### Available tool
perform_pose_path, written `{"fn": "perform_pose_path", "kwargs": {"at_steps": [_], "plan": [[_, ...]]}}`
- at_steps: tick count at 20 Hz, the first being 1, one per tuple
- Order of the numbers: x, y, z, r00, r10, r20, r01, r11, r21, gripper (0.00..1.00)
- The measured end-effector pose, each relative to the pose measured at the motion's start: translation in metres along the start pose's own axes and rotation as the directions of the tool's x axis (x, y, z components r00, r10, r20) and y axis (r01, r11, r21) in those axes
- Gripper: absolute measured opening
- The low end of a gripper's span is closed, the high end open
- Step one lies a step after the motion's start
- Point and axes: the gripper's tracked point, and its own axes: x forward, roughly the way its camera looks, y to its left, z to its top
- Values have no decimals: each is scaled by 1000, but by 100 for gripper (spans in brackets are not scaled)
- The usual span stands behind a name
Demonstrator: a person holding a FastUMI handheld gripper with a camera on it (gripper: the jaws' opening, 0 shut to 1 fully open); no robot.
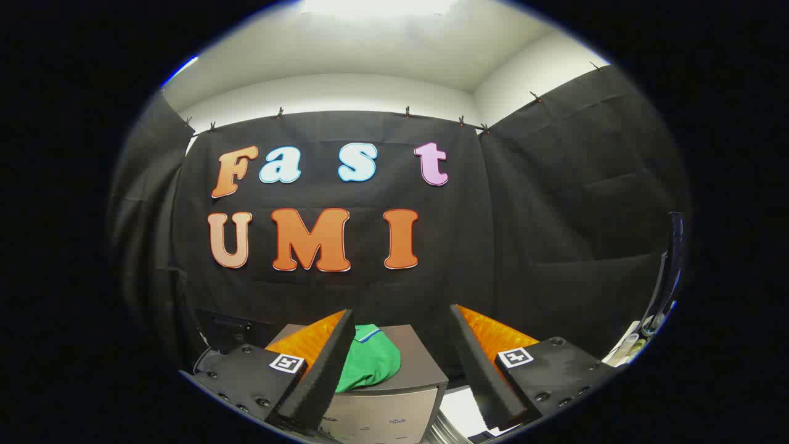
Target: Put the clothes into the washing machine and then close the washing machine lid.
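No readable brand or label is seen on the grey cabinet [414, 370], though small dark markings too small to read are carried on its front face. A green garment [370, 365] with a white-and-blue trimmed edge is seen lying crumpled on the cabinet's top, draped toward its front edge. The gripper [402, 320] is held above and in front of the cabinet with its fingers spread wide apart and nothing between them; the garment is partly hidden behind the left finger. A square black-and-white marker [287, 362] is borne on each finger mount.
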Motion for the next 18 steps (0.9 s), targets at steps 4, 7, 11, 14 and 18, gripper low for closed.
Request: {"fn": "perform_pose_path", "kwargs": {"at_steps": [4,7,11,14,18], "plan": [[-2,3,-1,1000,1,9,-1,1000,7,98],[-4,4,-2,1000,6,13,-7,1000,11,98],[-6,6,-2,1000,11,12,-11,1000,4,98],[-5,5,-3,1000,9,9,-9,1000,5,98],[-4,5,1,1000,-5,24,4,1000,17,98]]}}
